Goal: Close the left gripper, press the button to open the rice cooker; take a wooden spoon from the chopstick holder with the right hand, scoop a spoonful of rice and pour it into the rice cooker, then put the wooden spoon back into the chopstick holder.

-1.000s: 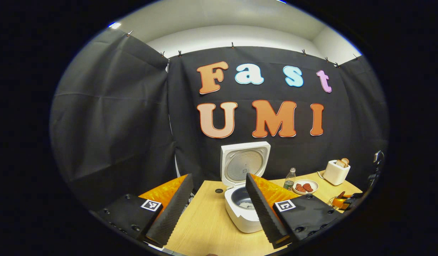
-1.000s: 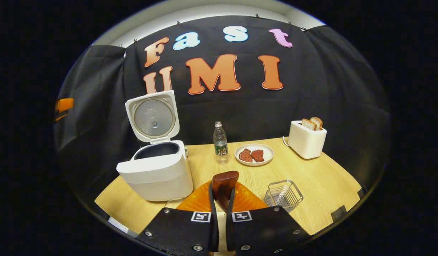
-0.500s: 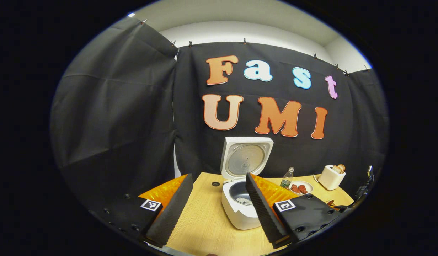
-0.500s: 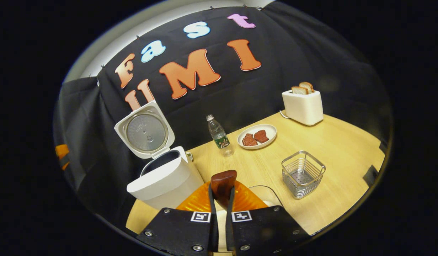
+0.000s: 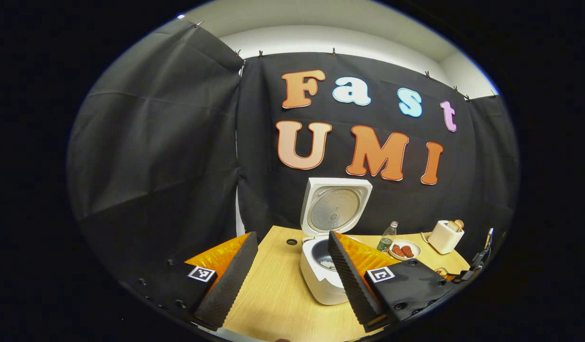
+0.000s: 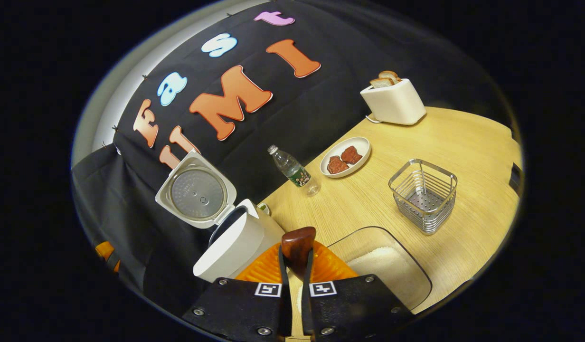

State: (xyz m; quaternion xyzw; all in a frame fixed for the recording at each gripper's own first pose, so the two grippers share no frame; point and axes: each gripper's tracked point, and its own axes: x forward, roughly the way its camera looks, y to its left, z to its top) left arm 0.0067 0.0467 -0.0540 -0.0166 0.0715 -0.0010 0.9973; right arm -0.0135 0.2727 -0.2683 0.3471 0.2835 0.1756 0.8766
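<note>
Cooker [image 5: 321, 280]: lid up, some rice inside (pour looks done).
Right gripper [image 6: 296, 266]: pinching the spoon [image 6: 298, 244].
Holder [image 6: 423, 194]: empty; spoon return remains.
Left gripper [image 5: 287, 280]: spread, idle.

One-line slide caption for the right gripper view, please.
Right claw shut on the wooden spoon, tilted above the rice container, near the open rice cooker.
</note>
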